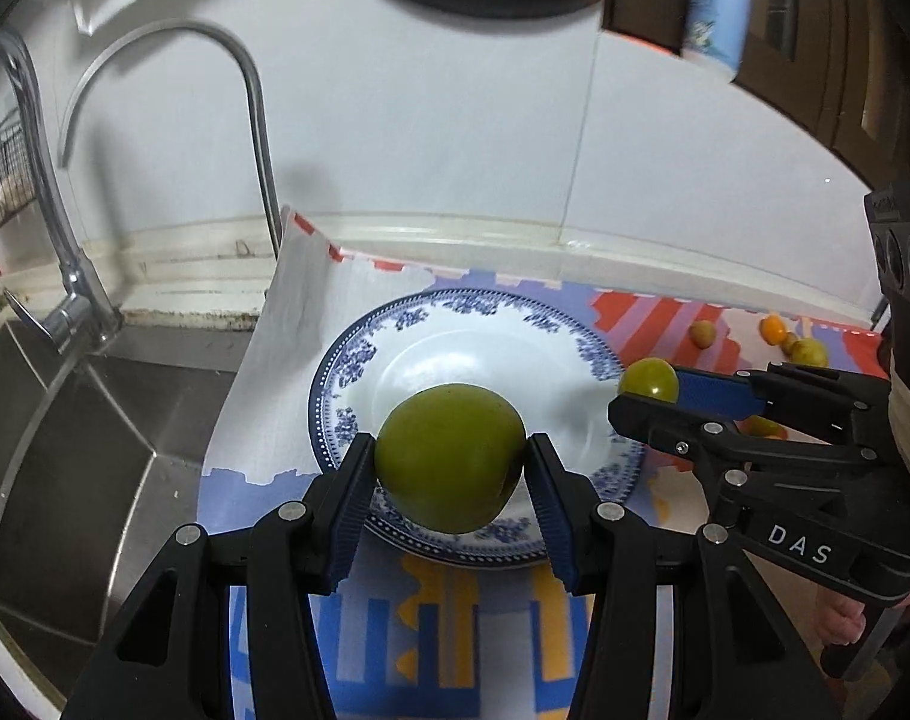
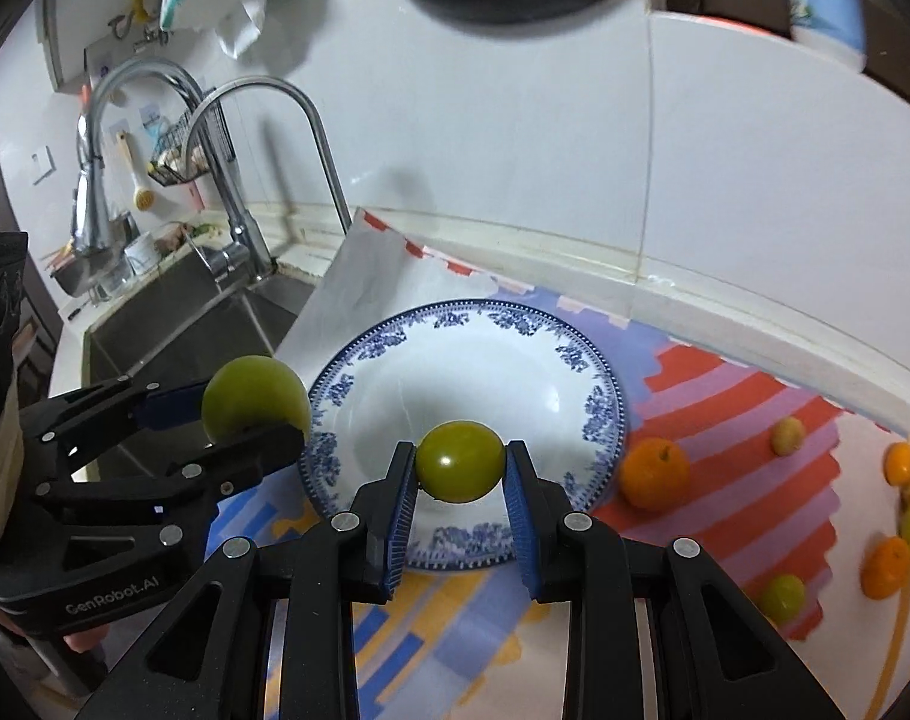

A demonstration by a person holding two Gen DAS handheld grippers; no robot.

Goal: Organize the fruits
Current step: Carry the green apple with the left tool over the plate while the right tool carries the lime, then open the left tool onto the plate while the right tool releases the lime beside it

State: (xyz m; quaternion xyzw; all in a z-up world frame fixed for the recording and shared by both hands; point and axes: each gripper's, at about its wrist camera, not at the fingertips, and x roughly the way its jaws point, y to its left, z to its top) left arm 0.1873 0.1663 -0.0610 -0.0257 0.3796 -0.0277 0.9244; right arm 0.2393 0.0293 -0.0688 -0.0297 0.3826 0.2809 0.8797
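The left tongs (image 1: 450,468) hold a big green fruit (image 1: 450,456) between their blue pads. The pads press on both sides of it. The fruit hangs over the near edge of the blue and white plate (image 1: 395,324). The plate has nothing lying in it.

The right tongs (image 2: 460,471) hold a smaller green fruit (image 2: 459,461). Their pads squeeze it from both sides too. This fruit also hangs over the near part of the plate, a bit more toward the plate's right side than the big one.

The plate sits on a striped cloth (image 2: 724,408) that covers the surface. More fruits lie on the cloth to the right of the plate. An orange fruit (image 2: 654,473) lies just beside the plate's right rim. Farther right of the plate lie a small yellow fruit (image 2: 787,435), another orange one (image 2: 886,567) and a little green one (image 2: 783,598).

To the left of the plate is a steel sink (image 1: 83,438). A bent silver tap (image 1: 251,108) stands behind the sink, near the plate's back left. Behind the plate is a white wall (image 1: 425,138).
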